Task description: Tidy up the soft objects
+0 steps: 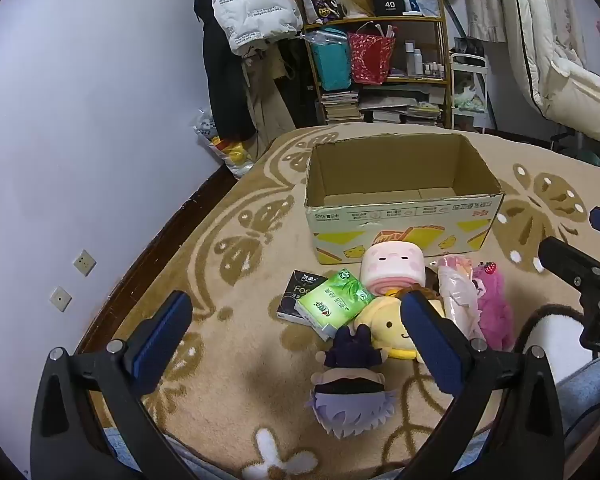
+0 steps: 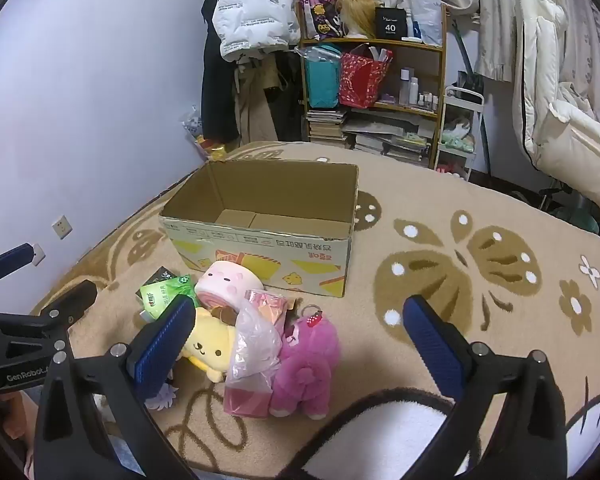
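An open, empty cardboard box stands on the rug. In front of it lies a pile: a pink roll plush, a green tissue pack on a black tissue pack, a yellow dog plush, a purple-haired doll, a plastic-bagged pink item and a magenta plush. My left gripper hovers open above the doll. My right gripper hovers open above the magenta plush. Neither holds anything.
The beige flower-patterned rug stretches to the right of the box. A white fluffy thing with a dark border lies close below my right gripper. A wall runs along the left; a crowded shelf and hanging clothes stand behind.
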`<state>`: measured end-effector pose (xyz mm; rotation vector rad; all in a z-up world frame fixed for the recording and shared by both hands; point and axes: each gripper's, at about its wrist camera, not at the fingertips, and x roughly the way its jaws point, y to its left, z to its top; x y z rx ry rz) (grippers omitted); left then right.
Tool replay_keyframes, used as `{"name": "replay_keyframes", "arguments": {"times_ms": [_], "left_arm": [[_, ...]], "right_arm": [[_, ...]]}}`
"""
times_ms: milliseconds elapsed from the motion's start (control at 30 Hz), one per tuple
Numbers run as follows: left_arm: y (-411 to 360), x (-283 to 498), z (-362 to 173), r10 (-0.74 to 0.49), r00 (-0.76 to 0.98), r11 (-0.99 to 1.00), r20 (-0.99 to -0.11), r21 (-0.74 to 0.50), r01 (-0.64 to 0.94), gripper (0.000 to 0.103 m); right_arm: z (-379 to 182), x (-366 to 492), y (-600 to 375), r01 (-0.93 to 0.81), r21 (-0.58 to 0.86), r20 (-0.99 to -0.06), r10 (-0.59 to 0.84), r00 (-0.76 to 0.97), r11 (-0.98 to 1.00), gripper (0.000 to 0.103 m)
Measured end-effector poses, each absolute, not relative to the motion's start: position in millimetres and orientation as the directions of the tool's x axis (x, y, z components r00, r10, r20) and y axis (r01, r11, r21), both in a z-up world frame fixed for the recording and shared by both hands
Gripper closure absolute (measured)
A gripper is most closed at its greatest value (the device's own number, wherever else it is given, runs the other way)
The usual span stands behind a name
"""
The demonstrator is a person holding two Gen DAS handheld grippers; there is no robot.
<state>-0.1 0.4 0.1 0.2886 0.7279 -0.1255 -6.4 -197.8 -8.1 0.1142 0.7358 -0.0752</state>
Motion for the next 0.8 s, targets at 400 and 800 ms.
{"name": "replay_keyframes", "arguments": {"times_ms": [400, 800], "left_arm": [[-4.3, -2.8, 2.9, -0.008, 0.743, 0.953, -0.67, 0.22, 0.209, 0.0], [2.4, 0.5, -1.4, 0.0, 0.744, 0.952, -0.668, 0.228, 0.204, 0.0]], "right_arm": [[-8.3, -6.6, -197.7, 0.109, 0.075, -0.672, -0.03, 0.74, 0.991, 0.0], [-8.7, -6.3, -198.4, 0.109, 0.079, -0.676, -0.027, 0.736, 0.991, 0.0]]}}
